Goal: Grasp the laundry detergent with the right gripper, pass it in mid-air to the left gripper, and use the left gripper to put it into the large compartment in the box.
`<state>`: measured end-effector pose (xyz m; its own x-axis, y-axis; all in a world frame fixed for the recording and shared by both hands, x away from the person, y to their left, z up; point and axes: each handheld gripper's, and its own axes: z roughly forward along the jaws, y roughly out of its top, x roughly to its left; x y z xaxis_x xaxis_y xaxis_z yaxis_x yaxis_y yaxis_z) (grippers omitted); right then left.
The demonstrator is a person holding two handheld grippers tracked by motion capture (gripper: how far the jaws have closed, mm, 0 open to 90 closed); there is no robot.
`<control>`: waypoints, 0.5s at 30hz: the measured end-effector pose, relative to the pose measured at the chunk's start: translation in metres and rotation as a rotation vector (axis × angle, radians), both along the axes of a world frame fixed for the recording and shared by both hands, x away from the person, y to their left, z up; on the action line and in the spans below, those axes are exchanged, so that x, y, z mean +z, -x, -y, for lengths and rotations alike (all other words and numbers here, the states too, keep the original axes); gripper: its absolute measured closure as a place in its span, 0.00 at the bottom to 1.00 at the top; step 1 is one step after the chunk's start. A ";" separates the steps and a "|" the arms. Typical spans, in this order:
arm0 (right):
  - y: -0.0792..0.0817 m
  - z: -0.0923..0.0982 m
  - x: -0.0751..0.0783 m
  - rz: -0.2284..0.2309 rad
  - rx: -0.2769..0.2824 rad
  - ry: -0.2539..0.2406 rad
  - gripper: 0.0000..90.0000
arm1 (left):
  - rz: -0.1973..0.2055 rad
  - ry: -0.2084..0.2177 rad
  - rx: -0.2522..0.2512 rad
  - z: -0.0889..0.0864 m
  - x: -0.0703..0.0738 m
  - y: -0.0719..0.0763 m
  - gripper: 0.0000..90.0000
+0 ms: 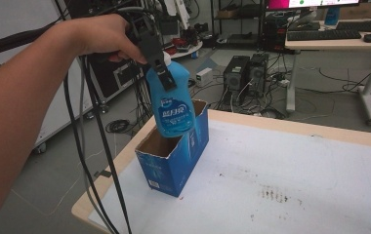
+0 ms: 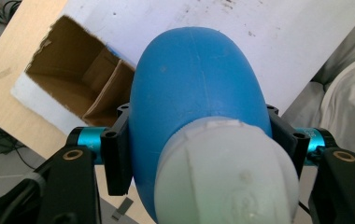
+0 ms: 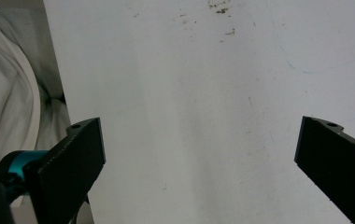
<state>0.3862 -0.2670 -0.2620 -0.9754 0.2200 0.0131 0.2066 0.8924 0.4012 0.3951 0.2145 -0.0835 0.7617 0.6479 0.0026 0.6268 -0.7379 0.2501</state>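
A blue plastic bottle point(image 1: 174, 100) with a white cap hangs upright in the air, and my left gripper point(image 1: 158, 62) is shut on its neck. The bottle's base sits just over the mouth of an open blue cardboard box point(image 1: 174, 161) that stands near the table's left corner. In the left gripper view the bottle point(image 2: 194, 93) bulges between the two black jaws, with the white cap point(image 2: 227, 172) nearest the camera and the box's brown inside point(image 2: 73, 79) beyond it. My right gripper point(image 3: 199, 154) is open over the bare white tabletop, nothing between its jaws.
The white table point(image 1: 296, 180) with a wooden rim carries a few dark stains point(image 1: 274, 195). Black cables point(image 1: 91, 146) trail down from my left hand past the table's left edge. White cloth point(image 3: 7, 107) lies beside the right gripper. Desks and computer towers point(image 1: 244, 73) stand behind.
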 end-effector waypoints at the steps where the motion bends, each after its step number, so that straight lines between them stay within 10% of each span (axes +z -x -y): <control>1: 0.000 0.000 0.000 0.001 0.002 -0.001 0.01 | 0.002 -0.001 0.010 -0.004 0.000 0.000 0.41; 15: -0.001 0.000 -0.001 0.009 -0.004 0.006 0.01 | 0.013 -0.018 0.067 -0.031 -0.022 -0.004 0.41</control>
<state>0.3874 -0.2674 -0.2633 -0.9746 0.2237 0.0030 0.2064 0.8940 0.3977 0.3989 0.2456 -0.1057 0.7166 0.6971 0.0241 0.6718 -0.6990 0.2453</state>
